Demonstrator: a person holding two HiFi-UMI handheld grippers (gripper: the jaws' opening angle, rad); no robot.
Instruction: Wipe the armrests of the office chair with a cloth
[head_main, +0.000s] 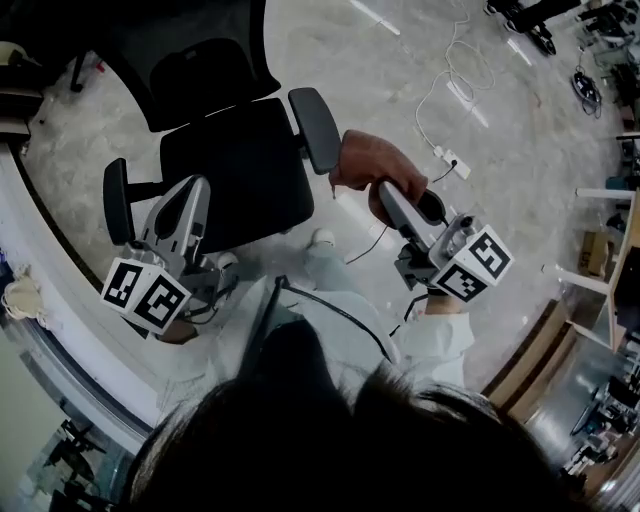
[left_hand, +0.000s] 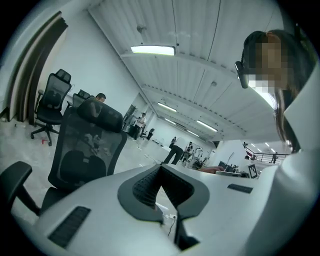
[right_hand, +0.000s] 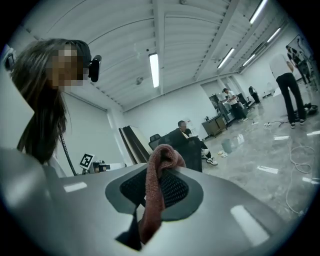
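The black office chair (head_main: 235, 165) stands ahead of me on the floor, with one grey armrest (head_main: 316, 128) on its right side and another armrest (head_main: 117, 200) on its left. My right gripper (head_main: 381, 190) is shut on a reddish-brown cloth (head_main: 368, 160), which hangs just right of the right-hand armrest. That cloth (right_hand: 155, 195) drapes over the jaws of the right gripper (right_hand: 159, 170). My left gripper (head_main: 196, 184) hovers over the seat's front left, near the left-hand armrest; its jaws meet at the tips with nothing in them (left_hand: 160, 169). The chair back (left_hand: 85, 150) fills the left of its view.
A white cable with a power strip (head_main: 447, 157) lies on the floor to the right of the chair. Wooden furniture (head_main: 620, 260) stands at the far right. Another office chair (left_hand: 50, 105) and several people stand farther off in the hall.
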